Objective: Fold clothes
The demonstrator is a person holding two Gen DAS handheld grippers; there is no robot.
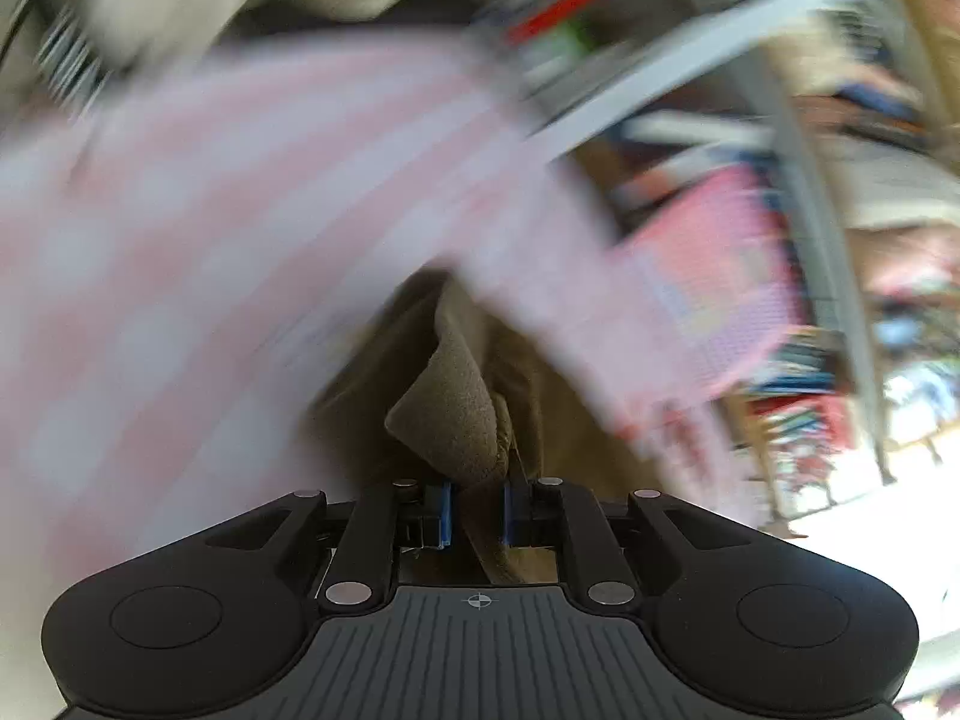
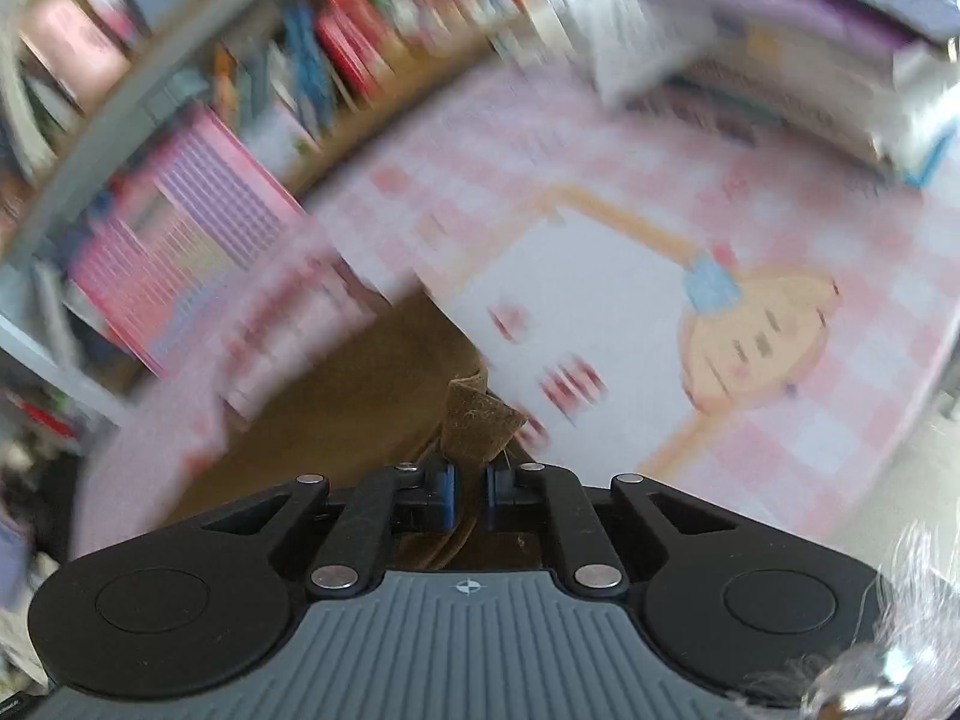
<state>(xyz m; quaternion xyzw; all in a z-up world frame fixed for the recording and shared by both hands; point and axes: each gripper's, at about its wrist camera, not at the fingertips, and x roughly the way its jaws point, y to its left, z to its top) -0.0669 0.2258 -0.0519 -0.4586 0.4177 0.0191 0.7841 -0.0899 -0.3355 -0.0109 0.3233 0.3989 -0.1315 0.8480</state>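
Observation:
A brown fuzzy garment (image 1: 456,420) is pinched between the blue pads of my left gripper (image 1: 477,513), with a folded corner sticking up past the fingertips. My right gripper (image 2: 471,495) is shut on another corner of the same brown garment (image 2: 477,426), and brown cloth hangs down to the left behind it. Both views are heavily motion-blurred. Below lies a pink-and-white checked bed cover (image 1: 180,228) with a cartoon girl print (image 2: 750,342).
A bookshelf with a grey frame (image 1: 720,42) and colourful books (image 2: 360,36) stands beside the bed. A pink box (image 2: 198,228) sits on a shelf. Striped and light bedding (image 2: 780,60) lies at the far side of the bed.

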